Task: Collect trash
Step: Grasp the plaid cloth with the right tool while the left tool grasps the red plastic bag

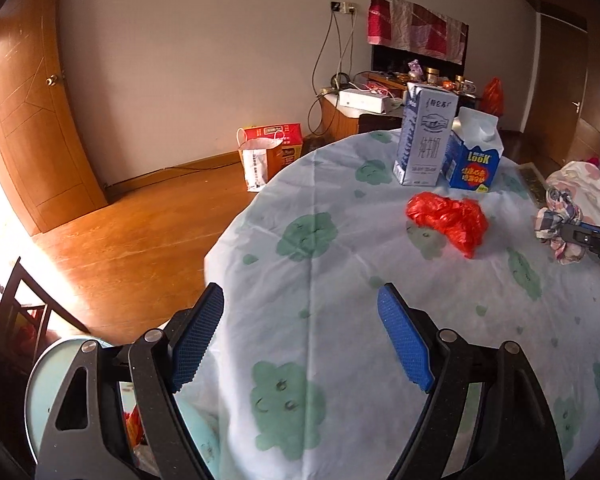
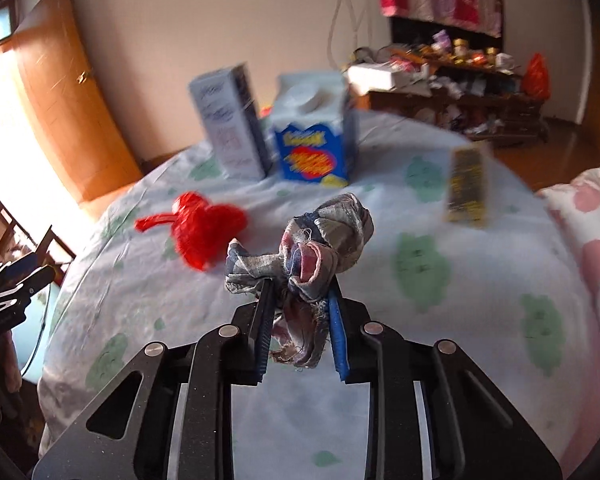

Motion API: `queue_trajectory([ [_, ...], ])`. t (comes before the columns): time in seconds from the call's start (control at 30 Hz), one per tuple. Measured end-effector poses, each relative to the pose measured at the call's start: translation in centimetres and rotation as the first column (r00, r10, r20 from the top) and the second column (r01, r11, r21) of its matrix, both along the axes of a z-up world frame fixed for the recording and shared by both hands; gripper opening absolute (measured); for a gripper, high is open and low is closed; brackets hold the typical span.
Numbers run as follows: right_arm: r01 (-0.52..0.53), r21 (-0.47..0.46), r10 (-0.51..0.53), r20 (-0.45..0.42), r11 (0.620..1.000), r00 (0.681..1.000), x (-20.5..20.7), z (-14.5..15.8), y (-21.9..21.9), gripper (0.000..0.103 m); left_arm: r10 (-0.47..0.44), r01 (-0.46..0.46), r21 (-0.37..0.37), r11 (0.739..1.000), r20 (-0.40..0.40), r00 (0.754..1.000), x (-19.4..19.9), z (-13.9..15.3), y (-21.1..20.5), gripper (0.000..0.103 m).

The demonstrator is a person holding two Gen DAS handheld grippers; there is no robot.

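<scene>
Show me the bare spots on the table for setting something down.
Free: the near cloth in front of the left gripper, up to the red bag, and the stretch between the bag and the table edge on the left. Crowded: the far side, where two cartons stand together. The right gripper holds a rag over the middle.

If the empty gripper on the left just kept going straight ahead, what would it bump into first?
Probably the tablecloth itself: the open left gripper looks slightly down across bare cloth. Skimming above it, the crumpled red plastic bag lies ahead, a bit to the right, though depth is hard to judge.
</scene>
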State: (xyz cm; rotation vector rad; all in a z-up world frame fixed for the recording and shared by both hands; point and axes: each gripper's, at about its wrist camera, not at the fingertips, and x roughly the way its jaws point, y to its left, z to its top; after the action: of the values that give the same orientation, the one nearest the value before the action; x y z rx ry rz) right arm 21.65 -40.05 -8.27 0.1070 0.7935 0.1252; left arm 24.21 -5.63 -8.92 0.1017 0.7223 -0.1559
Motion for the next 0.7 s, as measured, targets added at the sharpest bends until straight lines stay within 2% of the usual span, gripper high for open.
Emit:
queue_trajectory([
  [0.13, 0.049, 0.006, -0.049, 0.007, 0.999, 0.999, -0.9, 0.0, -2.2, 0.026, -0.052, 0.052, 0.007, 0.999, 0.013, 0.999, 2.2, 0.4, -3.7, 0.078],
  [0.33, 0.07, 0.018, -0.07, 0.009, 0.997, 0.997, -1.5, -0.3, -5.0, 0.026, -0.05, 0.049, 0.029, 0.998, 0.037, 0.998, 6.9, 1.1, -6.6, 0.078],
  [0.47, 0.072, 0.031, -0.072, 0.004, 0.997, 0.997, -1.2, -0.9, -6.0, 0.027, -0.099, 0.099, 0.034, 0.995, -0.005, 0.995, 9.3, -0.2, -9.1, 0.077],
  [0.53, 0.072, 0.032, -0.072, 0.0, 0.997, 0.997, -1.0, -1.2, -5.9, 0.027, -0.153, 0.154, 0.012, 0.988, -0.057, 0.987, 9.9, -1.4, -10.3, 0.076],
  [0.6, 0.07, 0.031, -0.07, -0.007, 0.997, 0.998, -1.0, -1.5, -5.9, 0.028, -0.183, 0.185, 0.008, 0.983, -0.095, 0.978, 10.2, -2.6, -11.4, 0.067],
  [0.67, 0.07, 0.033, -0.07, -0.01, 0.997, 0.997, -0.9, -1.7, -5.7, 0.028, -0.224, 0.224, -0.013, 0.974, -0.132, 0.966, 10.3, -3.8, -12.2, 0.046],
  [0.7, 0.071, 0.036, -0.07, -0.01, 0.997, 0.997, -0.9, -1.7, -5.7, 0.028, -0.235, 0.233, -0.03, 0.972, -0.141, 0.962, 10.3, -4.1, -12.4, 0.042],
])
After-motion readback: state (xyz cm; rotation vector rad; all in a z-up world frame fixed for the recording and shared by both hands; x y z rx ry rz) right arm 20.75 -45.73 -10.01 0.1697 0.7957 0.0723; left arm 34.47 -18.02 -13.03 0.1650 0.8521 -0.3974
